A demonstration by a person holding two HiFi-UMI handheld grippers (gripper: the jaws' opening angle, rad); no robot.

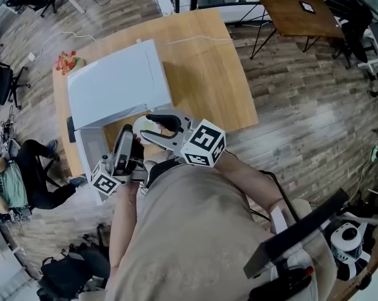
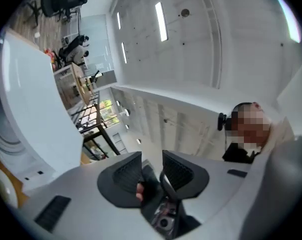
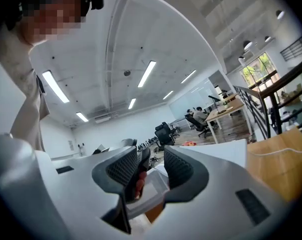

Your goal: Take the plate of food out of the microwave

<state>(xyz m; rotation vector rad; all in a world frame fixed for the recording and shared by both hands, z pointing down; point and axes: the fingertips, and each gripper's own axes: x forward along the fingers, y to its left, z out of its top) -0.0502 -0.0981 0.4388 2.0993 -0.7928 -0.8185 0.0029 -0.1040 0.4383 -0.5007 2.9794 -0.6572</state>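
Note:
A white microwave [image 1: 116,86] stands on the wooden table [image 1: 207,74], with its door [image 1: 88,150] swung open toward me. In front of it lies a pale plate [image 1: 143,130], partly hidden under my right gripper [image 1: 152,119]. Just left of that, my left gripper [image 1: 126,132] is close to my body beside the door. In both gripper views the jaws tilt up at the ceiling. The left gripper [image 2: 152,164] and right gripper [image 3: 151,161] each have their jaws a little apart, with only dark gripper parts in the gap. Neither holds anything.
A bunch of red and yellow flowers [image 1: 67,61] lies at the table's far left corner. A white cable [image 1: 195,39] runs across the table behind the microwave. A second wooden table [image 1: 295,8] stands farther off, and a seated person [image 1: 26,174] is at the left.

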